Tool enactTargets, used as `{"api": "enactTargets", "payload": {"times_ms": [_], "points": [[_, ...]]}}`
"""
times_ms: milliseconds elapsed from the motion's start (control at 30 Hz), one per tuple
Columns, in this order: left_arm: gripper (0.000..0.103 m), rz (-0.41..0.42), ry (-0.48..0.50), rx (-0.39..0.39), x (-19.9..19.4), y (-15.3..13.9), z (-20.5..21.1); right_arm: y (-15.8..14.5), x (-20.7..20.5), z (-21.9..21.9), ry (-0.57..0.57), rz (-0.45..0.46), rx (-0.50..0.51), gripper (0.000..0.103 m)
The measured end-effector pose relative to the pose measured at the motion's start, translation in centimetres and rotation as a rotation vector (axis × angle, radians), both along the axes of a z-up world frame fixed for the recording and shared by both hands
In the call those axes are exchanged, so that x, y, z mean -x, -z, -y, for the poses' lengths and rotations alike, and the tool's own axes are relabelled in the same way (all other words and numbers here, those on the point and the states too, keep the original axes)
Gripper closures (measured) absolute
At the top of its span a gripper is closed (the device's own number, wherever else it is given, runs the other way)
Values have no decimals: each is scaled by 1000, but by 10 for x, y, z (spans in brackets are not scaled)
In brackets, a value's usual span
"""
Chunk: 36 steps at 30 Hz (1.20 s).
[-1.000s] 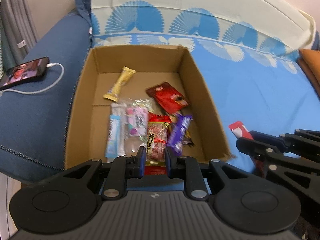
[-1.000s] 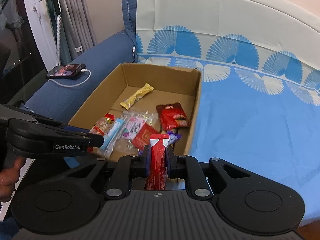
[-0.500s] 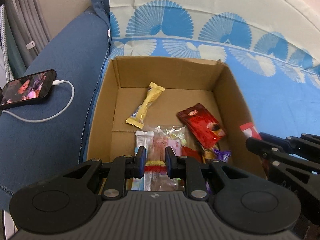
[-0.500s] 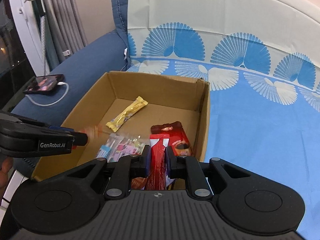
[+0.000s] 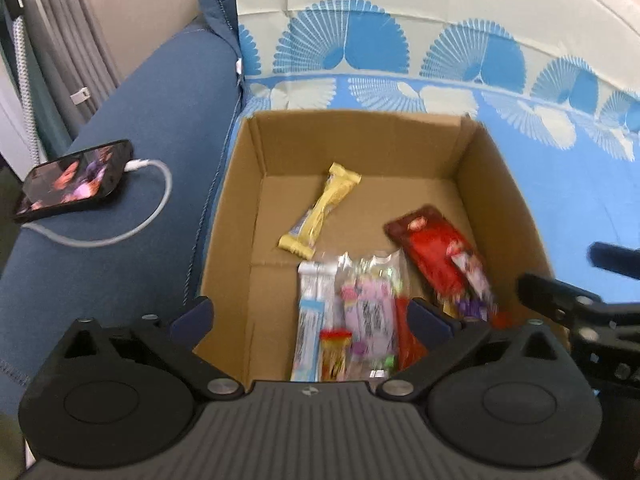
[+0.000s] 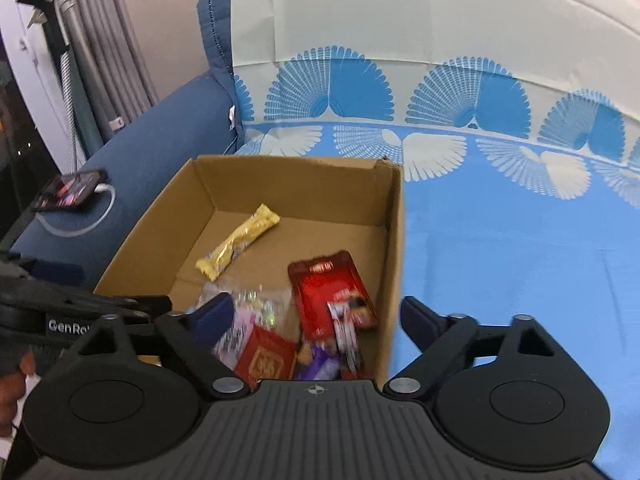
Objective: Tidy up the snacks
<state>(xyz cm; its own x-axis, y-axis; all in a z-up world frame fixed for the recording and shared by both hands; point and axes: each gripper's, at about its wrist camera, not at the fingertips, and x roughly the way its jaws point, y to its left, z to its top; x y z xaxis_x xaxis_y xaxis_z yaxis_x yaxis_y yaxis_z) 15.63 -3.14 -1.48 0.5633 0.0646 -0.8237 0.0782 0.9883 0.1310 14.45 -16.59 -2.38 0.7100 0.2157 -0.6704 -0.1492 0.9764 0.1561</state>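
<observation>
An open cardboard box [image 5: 500,184] [image 6: 394,240] stands on a blue cover and holds several snacks. A yellow bar [image 5: 320,212] [image 6: 240,240] lies at the back, a dark red packet [image 5: 436,248] [image 6: 328,296] on the right, pale wrappers [image 5: 360,304] in front. My left gripper [image 5: 310,316] is open and empty above the box's near edge; a red-topped snack [image 5: 335,354] lies blurred below it. My right gripper [image 6: 316,312] is open and empty above the box's near right corner; a red-and-white packet [image 6: 346,328] shows blurred beneath it.
A phone [image 5: 76,180] [image 6: 70,190] on a white charging cable [image 5: 132,224] lies on the blue sofa arm left of the box. The blue patterned cover [image 6: 520,240] stretches to the right. Grey curtains [image 6: 100,60] hang at the far left.
Both grippers have opened. The left let go of its red-topped snack and the right let go of its red-and-white packet; both snacks now lie in the box.
</observation>
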Motion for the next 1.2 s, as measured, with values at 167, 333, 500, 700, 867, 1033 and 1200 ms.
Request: {"api": "enactTargets", "payload": {"times_ms": [167, 333, 500, 700, 867, 1033, 1200], "points": [[0, 31, -33, -5, 43, -15, -6, -6, 49, -1, -4, 1, 53, 0], [0, 25, -76, 25, 77, -25, -9, -8, 95, -12, -19, 35, 101, 0], [0, 15, -87, 19, 102, -32, -8, -16, 122, -18, -31, 80, 147, 0], [0, 151, -132, 31, 141, -43, -9, -24, 148, -12, 3, 132, 134, 0], [0, 167, -136, 41, 156, -44, -7, -24, 170, -9, 14, 171, 124, 0], [0, 178, -104, 41, 171, -45, -4, -26, 188, -8, 26, 205, 127, 0], [0, 155, -101, -18, 180, -46, -1, -29, 198, -9, 35, 224, 126, 0]]}}
